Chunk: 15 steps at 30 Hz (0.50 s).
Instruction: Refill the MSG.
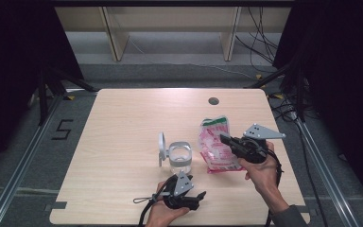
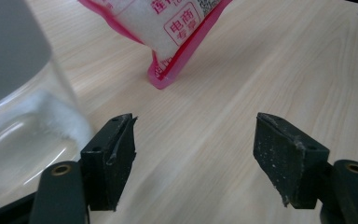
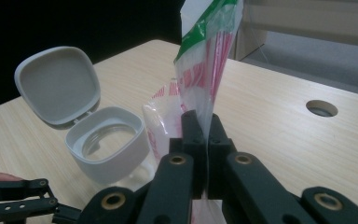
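**A:** Where was the bag (image 1: pixel 216 150) when you looked?

**B:** Up in the right gripper (image 1: pixel 227 140). Its jaws were pinched tight on the bag's upper film, just under the green strip, and the bag hung nearly upright with its long axis running top to bottom. Its lower corner sat just above or on the table (image 1: pixel 123 123); I couldn't tell which.

**A:** And the jar (image 1: pixel 180 158)?

**B:** Just beside the bag, toward the person's left. Its grey flip lid (image 1: pixel 162 147) stood open, hinged back on the side away from the bag, so the mouth was clear on the bag's side. From the right gripper view the jar's mouth (image 3: pixel 107 140) lay lower than the pinched film and off to one side.

**A:** So the pour depended on what?

**B:** I'd say on getting the bag's top over that mouth and tipping its long axis toward the jar. The right hand was the one placed for that.

**A:** What about the left gripper (image 1: pixel 189 195)?

**B:** Nearer the person, low over the table in front of the jar. Its jaws stood wide apart with nothing between them. Looking along them, the clear jar wall (image 2: pixel 23 126) was right against one jaw's outer side, and the bag's red corner (image 2: pixel 168 70) lay ahead. It looked the nearer one to steady the jar.
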Available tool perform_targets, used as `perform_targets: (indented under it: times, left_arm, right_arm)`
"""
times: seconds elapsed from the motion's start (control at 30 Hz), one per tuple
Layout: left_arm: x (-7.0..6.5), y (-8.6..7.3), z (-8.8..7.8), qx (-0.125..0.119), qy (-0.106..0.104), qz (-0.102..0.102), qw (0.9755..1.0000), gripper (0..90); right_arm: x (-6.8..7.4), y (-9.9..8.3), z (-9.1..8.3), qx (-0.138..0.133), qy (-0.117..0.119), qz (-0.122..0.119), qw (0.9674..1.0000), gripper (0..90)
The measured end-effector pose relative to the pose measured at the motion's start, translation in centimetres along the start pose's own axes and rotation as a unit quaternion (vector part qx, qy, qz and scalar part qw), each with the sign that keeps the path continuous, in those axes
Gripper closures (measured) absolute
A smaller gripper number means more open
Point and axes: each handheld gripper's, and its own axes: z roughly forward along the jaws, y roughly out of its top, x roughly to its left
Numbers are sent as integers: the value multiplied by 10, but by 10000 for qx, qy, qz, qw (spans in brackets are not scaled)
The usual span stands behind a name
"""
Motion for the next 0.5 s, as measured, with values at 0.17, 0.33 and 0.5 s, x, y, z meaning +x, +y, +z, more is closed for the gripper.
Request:
perform_targets:
  times: [0.17,0.33,0.5]
  left_arm:
    - [-4,10,11,11,-37,65,10000,292]
    - [-6,16,26,11,93,48,9999,290]
    - [-10,28,36,-147,241,-50,9996,298]
  right_arm:
    - [0,1,-6,29,-8,24,10000,900]
    - [1,6,-11,-51,-52,-78,9999,900]
    - [4,14,-20,-127,0,-44,9999,900]
